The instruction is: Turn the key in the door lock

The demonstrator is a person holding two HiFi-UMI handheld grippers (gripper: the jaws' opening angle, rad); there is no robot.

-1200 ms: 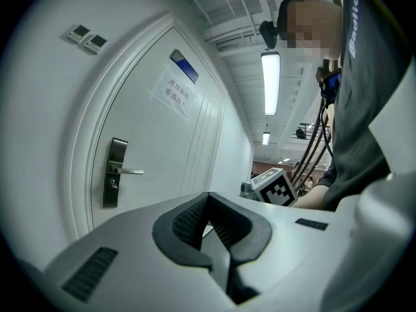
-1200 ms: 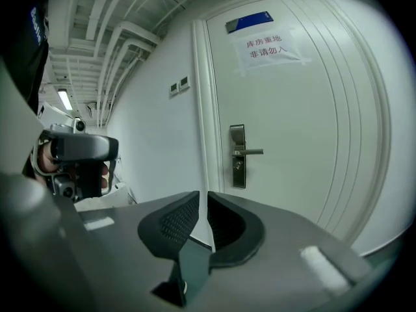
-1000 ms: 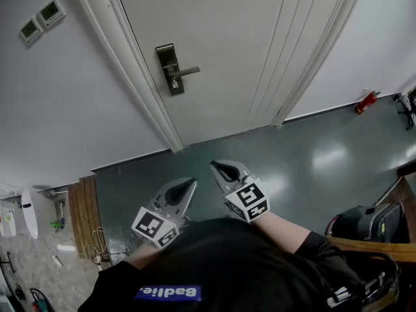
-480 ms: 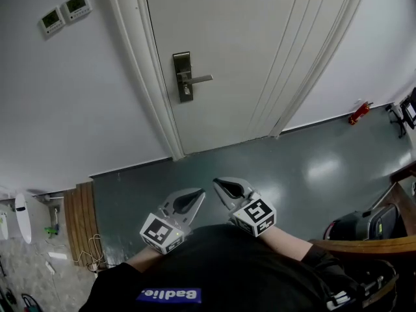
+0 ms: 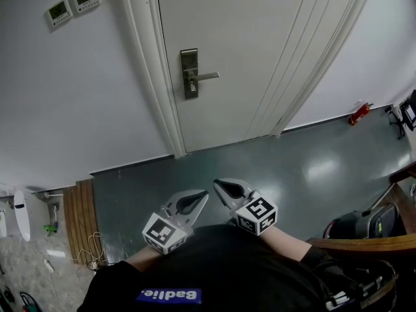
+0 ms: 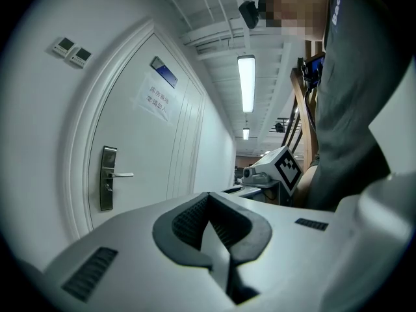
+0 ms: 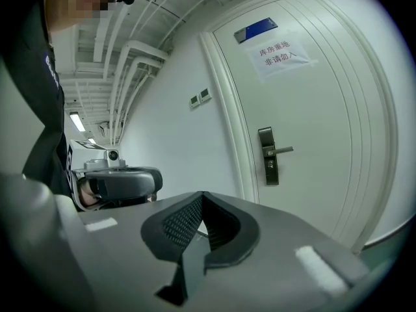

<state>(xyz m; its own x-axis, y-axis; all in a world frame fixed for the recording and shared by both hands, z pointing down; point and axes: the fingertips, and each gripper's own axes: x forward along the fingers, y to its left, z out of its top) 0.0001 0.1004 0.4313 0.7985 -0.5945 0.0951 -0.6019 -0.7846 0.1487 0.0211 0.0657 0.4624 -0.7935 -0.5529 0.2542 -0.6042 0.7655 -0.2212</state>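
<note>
The white door (image 5: 260, 51) carries a metal lock plate (image 5: 190, 73) with a lever handle (image 5: 207, 77); a small key-like piece (image 5: 192, 87) shows just below the lever. Both grippers hang low over the grey floor, far short of the door. My left gripper (image 5: 203, 195) is shut with nothing in it, and my right gripper (image 5: 218, 184) beside it is likewise shut and empty. In the left gripper view the closed jaws (image 6: 209, 197) point past the lock plate (image 6: 108, 177). The right gripper view shows its closed jaws (image 7: 203, 197) below the lock plate (image 7: 267, 155).
Two wall panels (image 5: 71, 5) sit left of the door frame. A red object (image 5: 359, 114) lies by the skirting at right. A dark bag and wooden chair (image 5: 364, 223) stand at the right, wooden boards (image 5: 81, 213) at the left. A paper notice (image 7: 281, 56) hangs on the door.
The door lock has shifted right and slightly up in the head view as the person moved. Both grippers edged along with it and stayed shut.
</note>
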